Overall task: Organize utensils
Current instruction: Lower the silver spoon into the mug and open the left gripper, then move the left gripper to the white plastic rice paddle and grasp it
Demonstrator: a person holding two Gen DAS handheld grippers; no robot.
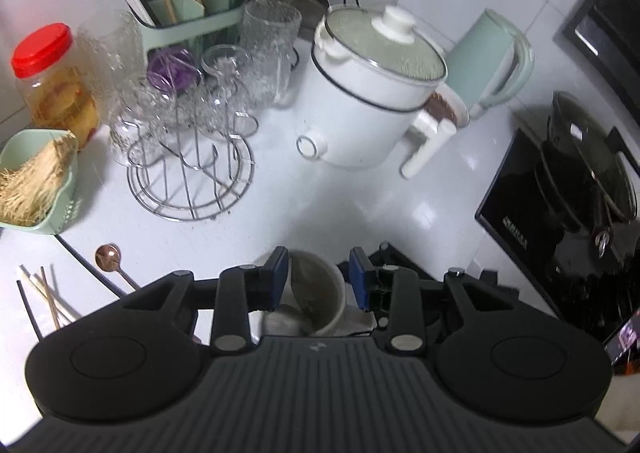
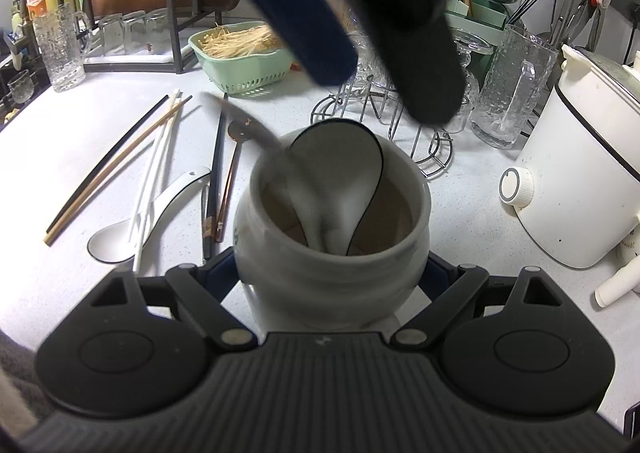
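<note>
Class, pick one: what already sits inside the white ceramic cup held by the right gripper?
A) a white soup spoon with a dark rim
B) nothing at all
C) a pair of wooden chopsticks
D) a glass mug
A: in the right wrist view, a white soup spoon with a dark rim stands bowl-up inside the white ceramic cup, which the right gripper clasps on both sides.

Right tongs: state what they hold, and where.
The right tongs clamp the white ceramic jar by its lower sides; the left tongs hold nothing.
</note>
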